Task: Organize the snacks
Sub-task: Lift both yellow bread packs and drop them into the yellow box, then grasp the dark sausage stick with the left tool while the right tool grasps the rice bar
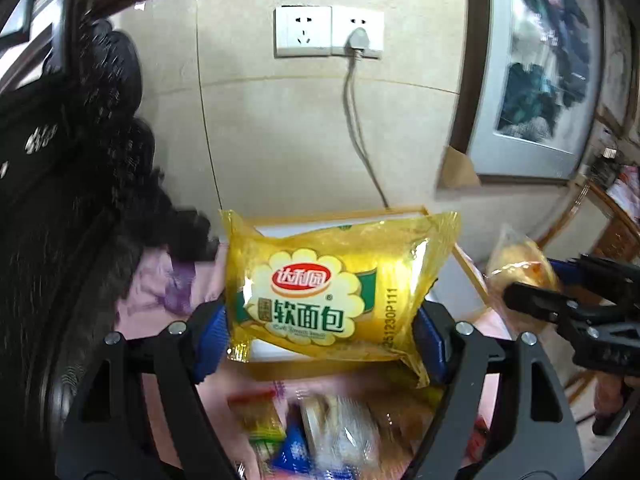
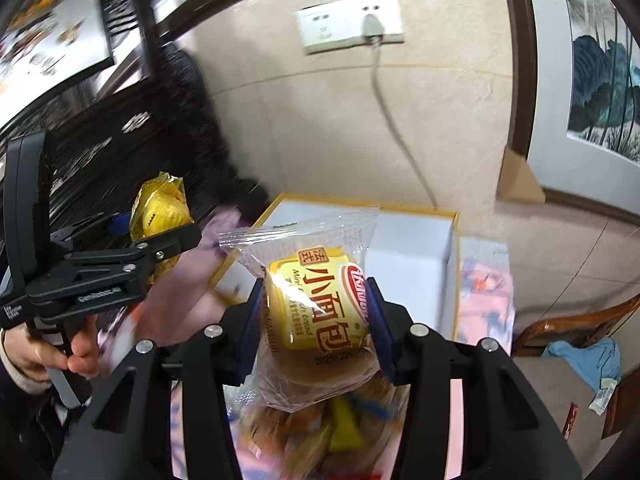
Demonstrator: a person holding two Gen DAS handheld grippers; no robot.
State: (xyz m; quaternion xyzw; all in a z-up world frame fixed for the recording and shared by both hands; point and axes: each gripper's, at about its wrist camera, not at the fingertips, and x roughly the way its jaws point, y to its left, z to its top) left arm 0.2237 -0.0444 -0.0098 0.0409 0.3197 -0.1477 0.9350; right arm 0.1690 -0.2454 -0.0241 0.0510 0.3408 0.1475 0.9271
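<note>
Below both grippers lies a blurred heap of snacks (image 2: 320, 432). The left gripper (image 1: 320, 320) is clenched on a yellow soft-bread packet (image 1: 332, 292); the right gripper (image 2: 316, 320) grasps a clear-wrapped mini bread (image 2: 320, 312). Beyond them sits an open white box (image 2: 408, 256), near the wall socket (image 1: 328, 32).

You've got a surface under a pink patterned cloth (image 2: 486, 300), purple print at its 9 o'clock edge. On it, toward 12 o'clock: an open white box with a yellow rim (image 2: 412, 256), interior white. Toward 6 o'clock, a blurred pile of wrapped snacks (image 1: 320, 428) lies on the cloth, yellow, blue and clear wrappers. What's under the cloth can't be told.
</note>
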